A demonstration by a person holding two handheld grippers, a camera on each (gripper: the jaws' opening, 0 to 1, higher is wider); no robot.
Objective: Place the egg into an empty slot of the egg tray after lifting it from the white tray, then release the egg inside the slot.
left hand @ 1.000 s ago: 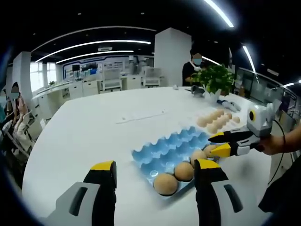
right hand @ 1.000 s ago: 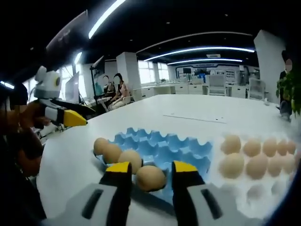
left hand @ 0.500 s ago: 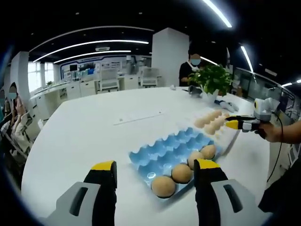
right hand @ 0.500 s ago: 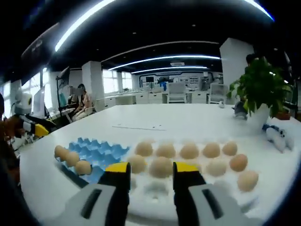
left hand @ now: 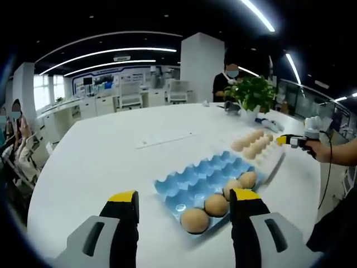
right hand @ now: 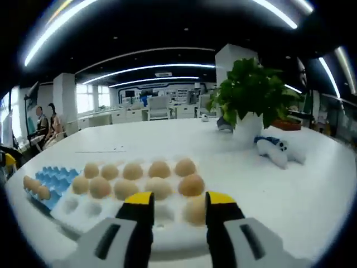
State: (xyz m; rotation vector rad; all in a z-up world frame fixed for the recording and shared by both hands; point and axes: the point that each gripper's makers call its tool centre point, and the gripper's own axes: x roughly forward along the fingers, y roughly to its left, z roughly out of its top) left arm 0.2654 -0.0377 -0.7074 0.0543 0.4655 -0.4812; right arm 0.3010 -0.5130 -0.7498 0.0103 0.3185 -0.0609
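The left gripper [left hand: 184,202] hangs with jaws parted and bare above the blue egg tray [left hand: 207,176]; the right gripper [right hand: 176,202], likewise spread and holding nothing, hovers low over the white tray [right hand: 83,215] of eggs [right hand: 159,169]; a potted plant [right hand: 251,97] stands beyond.

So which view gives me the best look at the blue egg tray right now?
The left gripper view: the blue egg tray lies near the middle, showing its empty slots and four eggs along the near edge. In the right gripper view just a corner of it peeks out at the far left beside the white tray.
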